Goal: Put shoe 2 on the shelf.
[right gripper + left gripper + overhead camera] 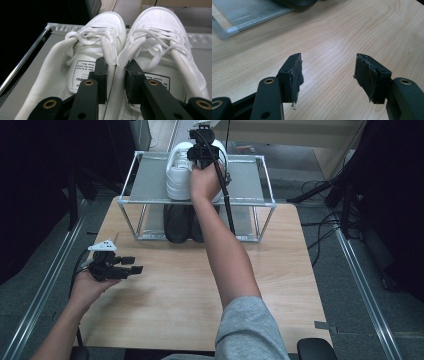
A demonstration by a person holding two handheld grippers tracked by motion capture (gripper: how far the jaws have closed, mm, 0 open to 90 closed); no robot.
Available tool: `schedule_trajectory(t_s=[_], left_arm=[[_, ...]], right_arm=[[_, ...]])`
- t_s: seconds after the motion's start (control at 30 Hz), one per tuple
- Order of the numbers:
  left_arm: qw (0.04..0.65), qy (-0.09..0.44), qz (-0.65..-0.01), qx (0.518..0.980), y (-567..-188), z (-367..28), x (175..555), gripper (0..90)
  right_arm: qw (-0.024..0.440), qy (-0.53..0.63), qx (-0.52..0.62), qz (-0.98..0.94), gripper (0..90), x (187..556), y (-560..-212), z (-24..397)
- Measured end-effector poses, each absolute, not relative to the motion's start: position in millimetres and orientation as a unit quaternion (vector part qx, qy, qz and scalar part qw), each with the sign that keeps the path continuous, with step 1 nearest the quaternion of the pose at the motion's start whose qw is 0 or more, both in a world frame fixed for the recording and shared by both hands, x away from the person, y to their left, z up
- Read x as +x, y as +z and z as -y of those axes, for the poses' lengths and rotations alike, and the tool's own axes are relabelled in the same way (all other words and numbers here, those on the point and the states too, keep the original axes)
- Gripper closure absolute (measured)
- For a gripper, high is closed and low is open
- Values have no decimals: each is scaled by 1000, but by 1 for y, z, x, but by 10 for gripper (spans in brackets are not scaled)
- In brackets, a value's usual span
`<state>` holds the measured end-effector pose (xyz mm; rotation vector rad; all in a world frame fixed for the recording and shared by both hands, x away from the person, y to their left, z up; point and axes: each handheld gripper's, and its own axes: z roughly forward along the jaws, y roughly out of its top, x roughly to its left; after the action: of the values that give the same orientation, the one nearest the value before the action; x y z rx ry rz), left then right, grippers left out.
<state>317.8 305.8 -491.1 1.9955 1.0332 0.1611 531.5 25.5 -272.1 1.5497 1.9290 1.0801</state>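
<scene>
Your right hand-held gripper (202, 154) pinches a pair of white sneakers (181, 172) on the top shelf of a metal rack (145, 182); the left idles over the worktop (175, 290).

High view: the sneakers sit side by side on the upper shelf, toes pointing away from you, with dark shoes (176, 222) on the shelf below. The rack's raised rails edge the shelf, so you would probably need to lift the pair clear first; the worktop in front lies open.
Left gripper view: your left hand-held gripper (328, 72) hangs with its jaws apart, holding nothing, above bare wood.
Right gripper view: the jaws clamp the two inner collars (117, 72) together. These padded collars look soft and likely to flex; the shoes seem light but may swing.
</scene>
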Motion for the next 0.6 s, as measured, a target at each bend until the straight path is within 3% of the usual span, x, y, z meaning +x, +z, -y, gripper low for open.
schedule_trajectory(t_s=[0.6], left_arm=[[423,59,-400,811,-490,-296,325,392]], right_arm=[[201,390,546,-714,581,529,-274,-22]])
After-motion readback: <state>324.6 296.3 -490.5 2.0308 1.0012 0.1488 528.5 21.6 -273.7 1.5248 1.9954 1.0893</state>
